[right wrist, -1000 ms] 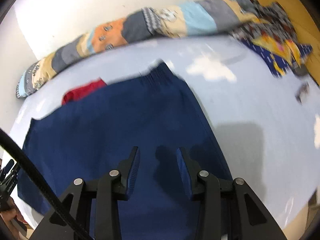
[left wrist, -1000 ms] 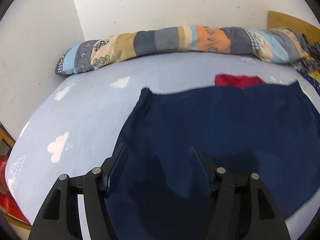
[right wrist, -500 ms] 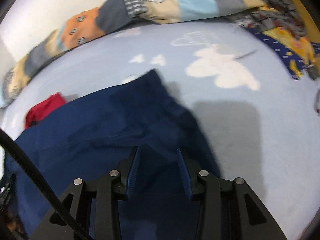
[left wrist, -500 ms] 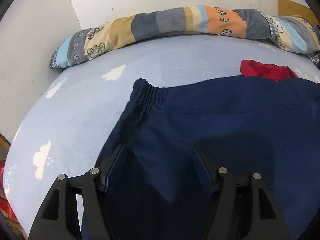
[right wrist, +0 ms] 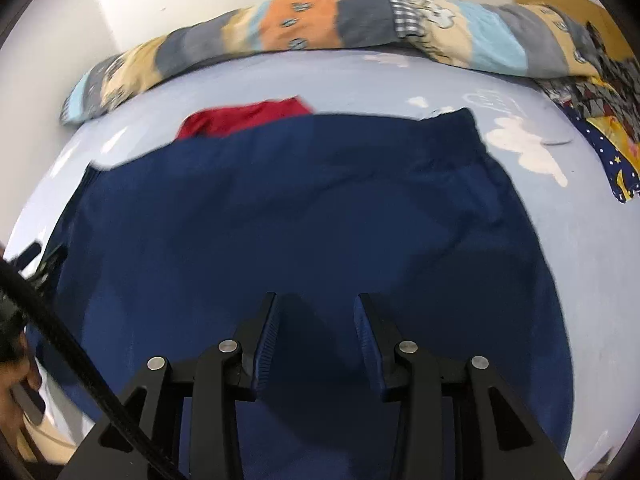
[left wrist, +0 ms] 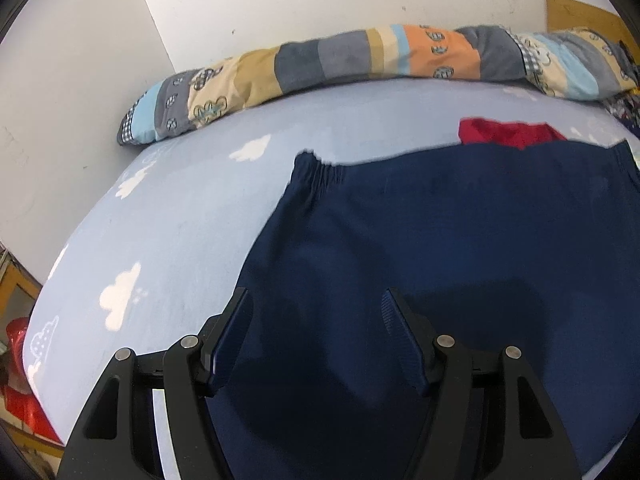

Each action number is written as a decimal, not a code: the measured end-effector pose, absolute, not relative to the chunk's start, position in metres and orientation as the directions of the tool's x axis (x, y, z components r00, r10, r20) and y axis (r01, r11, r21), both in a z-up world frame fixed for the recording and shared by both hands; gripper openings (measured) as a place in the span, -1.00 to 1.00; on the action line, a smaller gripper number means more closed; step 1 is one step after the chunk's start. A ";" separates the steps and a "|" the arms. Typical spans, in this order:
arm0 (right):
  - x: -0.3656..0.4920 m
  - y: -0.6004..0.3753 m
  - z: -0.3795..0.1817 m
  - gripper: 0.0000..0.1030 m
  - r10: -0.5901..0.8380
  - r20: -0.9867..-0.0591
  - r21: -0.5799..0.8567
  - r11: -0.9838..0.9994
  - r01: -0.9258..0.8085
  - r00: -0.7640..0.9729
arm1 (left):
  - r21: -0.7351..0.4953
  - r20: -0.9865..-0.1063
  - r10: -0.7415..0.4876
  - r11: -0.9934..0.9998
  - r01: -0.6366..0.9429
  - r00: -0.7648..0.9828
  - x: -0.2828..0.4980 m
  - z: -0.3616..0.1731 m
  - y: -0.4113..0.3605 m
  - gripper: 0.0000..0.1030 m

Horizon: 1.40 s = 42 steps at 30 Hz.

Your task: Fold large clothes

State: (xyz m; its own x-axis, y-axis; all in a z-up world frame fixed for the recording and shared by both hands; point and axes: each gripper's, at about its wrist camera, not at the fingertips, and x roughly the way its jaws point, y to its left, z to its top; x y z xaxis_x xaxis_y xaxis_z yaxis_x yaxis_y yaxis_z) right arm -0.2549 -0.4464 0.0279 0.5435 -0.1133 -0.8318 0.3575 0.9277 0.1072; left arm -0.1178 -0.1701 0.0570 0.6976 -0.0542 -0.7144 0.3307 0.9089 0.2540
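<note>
One navy garment (left wrist: 460, 240), large, with a gathered elastic band along its far edge, lies spread flat across the middle of the bed (left wrist: 180, 216); its near part runs under both grippers toward the bed's near edge.

One bed sheet, pale blue with white cloud print, bare to the left of the garment and again to its right.

One patchwork bolster (left wrist: 360, 60), striped grey, tan, orange and light blue, laid along the bed's far edge against the white wall.

One red cloth (left wrist: 508, 132), just past the garment's far edge, partly hidden behind it.

One heap of dark patterned fabric (right wrist: 592, 120), at the bed's far right corner.

Left gripper (left wrist: 316, 316): jaws set wide, above the garment's left side near its left edge; nothing seen pinched between them.

Right gripper (right wrist: 316, 320): jaws at a narrower gap, over the garment's near middle; no cloth visibly pinched.
</note>
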 end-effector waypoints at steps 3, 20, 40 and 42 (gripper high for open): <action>-0.273 -0.430 0.024 -0.12 -0.107 -0.838 0.105 0.931 0.350 0.536 | 0.297 -0.723 -0.019 0.894 0.335 0.691 -0.127 0.054 -0.164 0.29; -0.336 -0.392 0.010 -0.08 -0.124 -0.831 0.067 0.946 0.318 0.542 | 0.124 -0.766 -0.182 0.899 0.419 0.616 -0.215 0.079 -0.153 0.39; -0.328 -0.387 0.002 0.21 -0.123 -0.828 0.073 0.943 0.323 0.548 | 0.209 -0.801 -0.165 0.823 0.527 0.576 -0.249 0.042 -0.225 0.47; -0.326 -0.384 0.000 0.35 -0.133 -0.823 0.066 0.943 0.325 0.553 | 0.200 -0.804 -0.174 0.821 0.535 0.568 -0.251 0.044 -0.228 0.47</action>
State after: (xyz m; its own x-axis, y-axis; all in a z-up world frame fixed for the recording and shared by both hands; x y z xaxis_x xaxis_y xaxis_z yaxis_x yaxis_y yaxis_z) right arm -0.3259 -0.3838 -0.0001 0.5527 -0.1326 -0.8228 0.3252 0.9433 0.0664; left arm -0.2510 -0.2276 0.0445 0.5682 -0.1740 -0.8043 0.5350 0.8208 0.2003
